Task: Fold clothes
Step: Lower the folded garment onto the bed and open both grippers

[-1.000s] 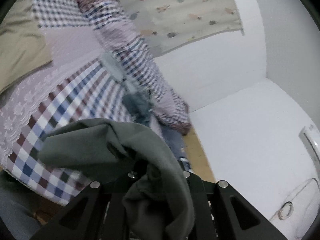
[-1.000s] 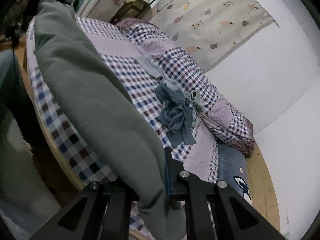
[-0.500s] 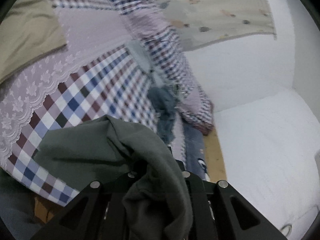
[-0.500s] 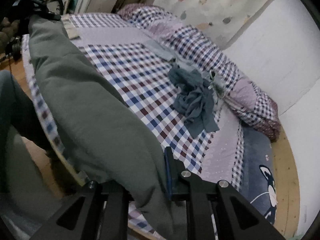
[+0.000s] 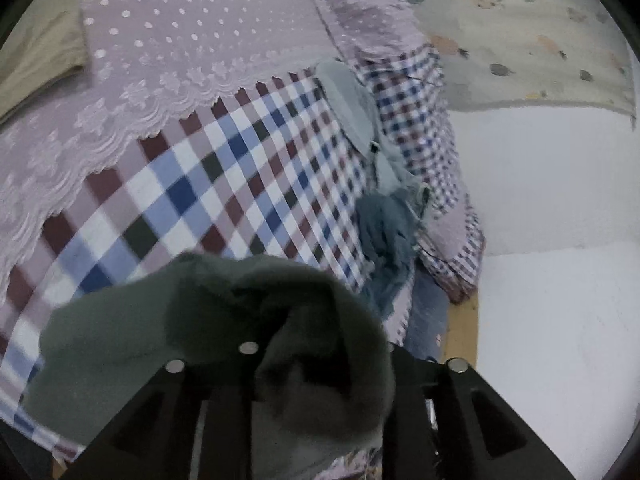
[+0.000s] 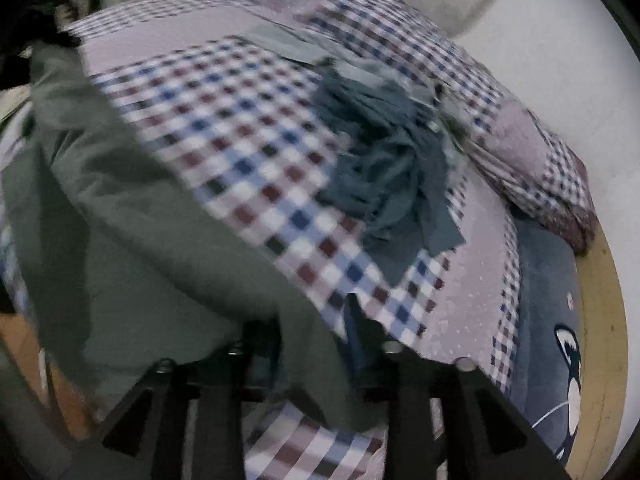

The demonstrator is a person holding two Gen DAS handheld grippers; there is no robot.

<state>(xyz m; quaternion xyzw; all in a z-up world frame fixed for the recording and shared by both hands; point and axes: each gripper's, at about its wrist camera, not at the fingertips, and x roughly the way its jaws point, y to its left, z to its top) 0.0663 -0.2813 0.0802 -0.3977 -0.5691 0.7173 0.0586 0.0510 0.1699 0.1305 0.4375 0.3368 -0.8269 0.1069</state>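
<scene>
Pinching a bunched fold of the grey-green garment (image 5: 192,320), the left gripper (image 5: 316,364) has its jaws closed on cloth that heaps up and spills over both fingers, hiding the tips. The right gripper (image 6: 312,340) is likewise clamped on the same garment (image 6: 132,240) at another spot, the fabric running between its jaws and away to the left in a long, sagging band. Between the two holds the cloth hangs slack above the near edge of the bed (image 5: 224,184), whose checked cover lies below and ahead in both views. Judging by the way it droops and rolls into thick soft folds, the garment is limp and fairly heavy for cloth, perhaps a fleece or jersey knit; it should not slip easily from the pads but will not keep any shape unsupported. It would handle best if held at two matching corners or along a hem and laid flat on the cover before folding; whether the present holds are at corners cannot be told, since the edges are buried in folds. Farther out on the bed, well apart from the grippers, a crumpled blue-grey garment (image 6: 392,168) lies in a heap, with a paler folded piece (image 5: 352,108) just beyond it, beside the checked pillow roll (image 5: 424,136) near the white wall (image 5: 540,184).
</scene>
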